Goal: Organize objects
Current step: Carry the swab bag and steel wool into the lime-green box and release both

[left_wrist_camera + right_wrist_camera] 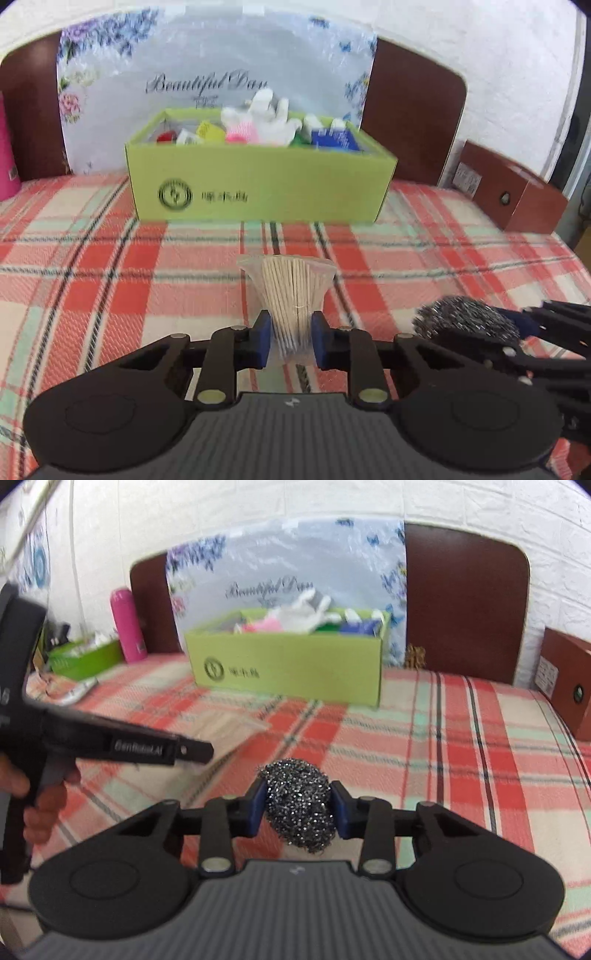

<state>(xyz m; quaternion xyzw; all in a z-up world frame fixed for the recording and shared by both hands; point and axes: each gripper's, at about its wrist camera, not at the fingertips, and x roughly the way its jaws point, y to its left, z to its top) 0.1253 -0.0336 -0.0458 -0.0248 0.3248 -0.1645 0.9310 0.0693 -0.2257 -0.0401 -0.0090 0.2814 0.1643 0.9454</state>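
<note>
My left gripper [289, 338] is shut on a clear bag of cotton swabs [290, 291] and holds it above the plaid cloth. My right gripper [298, 808] is shut on a steel wool scrubber [299, 805]; the scrubber also shows at the right of the left wrist view [465, 319]. A green cardboard box [258, 188] stands ahead at the back, holding white gloves [264, 118], a blue packet and other small items. The box also shows in the right wrist view [288, 664]. The left gripper's body [110, 742] shows at the left of the right wrist view.
A red plaid cloth [110, 266] covers the surface. A floral "Beautiful Day" bag [207, 74] leans on a brown headboard [410, 110] behind the box. A pink bottle [127, 624] and a green tray [85, 657] stand far left. A brown box [569, 679] sits at the right edge.
</note>
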